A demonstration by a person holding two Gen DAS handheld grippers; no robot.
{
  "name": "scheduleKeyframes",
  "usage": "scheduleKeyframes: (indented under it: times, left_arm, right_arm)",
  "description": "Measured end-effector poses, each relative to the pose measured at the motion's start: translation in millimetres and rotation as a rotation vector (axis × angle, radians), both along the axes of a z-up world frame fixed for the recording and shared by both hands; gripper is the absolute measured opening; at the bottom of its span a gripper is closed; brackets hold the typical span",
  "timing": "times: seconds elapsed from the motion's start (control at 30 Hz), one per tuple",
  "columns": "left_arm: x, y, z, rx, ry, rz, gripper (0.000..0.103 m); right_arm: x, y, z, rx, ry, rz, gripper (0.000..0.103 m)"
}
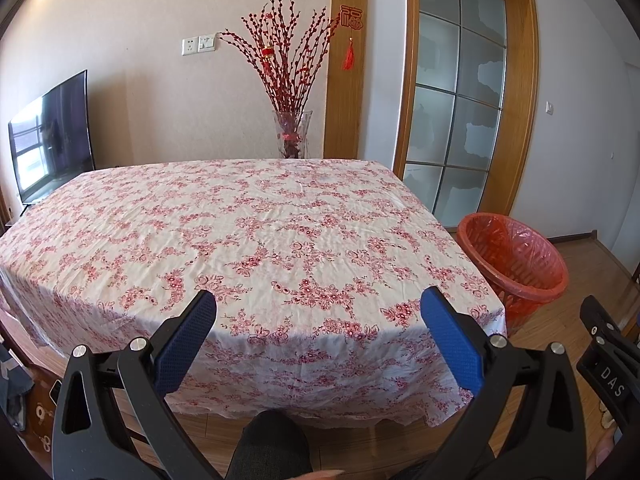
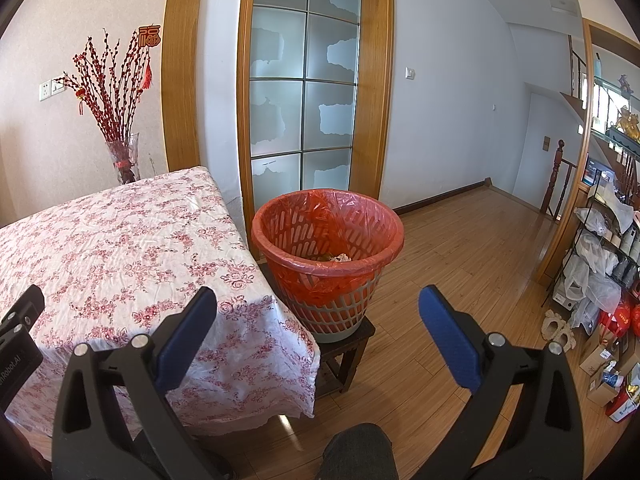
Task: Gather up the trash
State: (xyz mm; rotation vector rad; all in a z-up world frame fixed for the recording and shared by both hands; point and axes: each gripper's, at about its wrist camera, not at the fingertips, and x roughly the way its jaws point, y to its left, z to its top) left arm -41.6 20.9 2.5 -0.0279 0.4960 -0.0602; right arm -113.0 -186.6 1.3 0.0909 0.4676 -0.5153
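Observation:
A table under a white cloth with red flowers (image 1: 248, 232) (image 2: 104, 256) fills the left wrist view; I see no loose trash on it. To its right stands a basket bin lined with a red bag (image 1: 516, 264) (image 2: 328, 248), raised on a small dark wooden stool (image 2: 344, 356). Crumpled scraps (image 2: 338, 258) show at the bottom of the bin. My left gripper (image 1: 318, 312) hovers open over the table's near edge, nothing between its blue pads. My right gripper (image 2: 318, 312) is open too, held just in front of the bin and apart from it.
A glass vase of red branches (image 1: 292, 132) (image 2: 126, 156) stands behind the table's far edge, a TV (image 1: 52, 136) at the far left. A glass door with a wooden frame (image 2: 308, 92) is behind the bin. Shelves with bags and boxes (image 2: 600, 288) line the right. A knee (image 2: 356, 456) shows below.

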Motion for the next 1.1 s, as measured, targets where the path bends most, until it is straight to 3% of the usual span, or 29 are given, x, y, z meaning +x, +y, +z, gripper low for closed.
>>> scheduleKeyframes:
  times: [1.1]
  left_arm:
    - [3.0, 3.1, 3.6, 0.008, 0.002, -0.005, 0.1]
  right_arm:
    - [0.0, 1.1, 0.0, -0.002, 0.0, 0.003, 0.099]
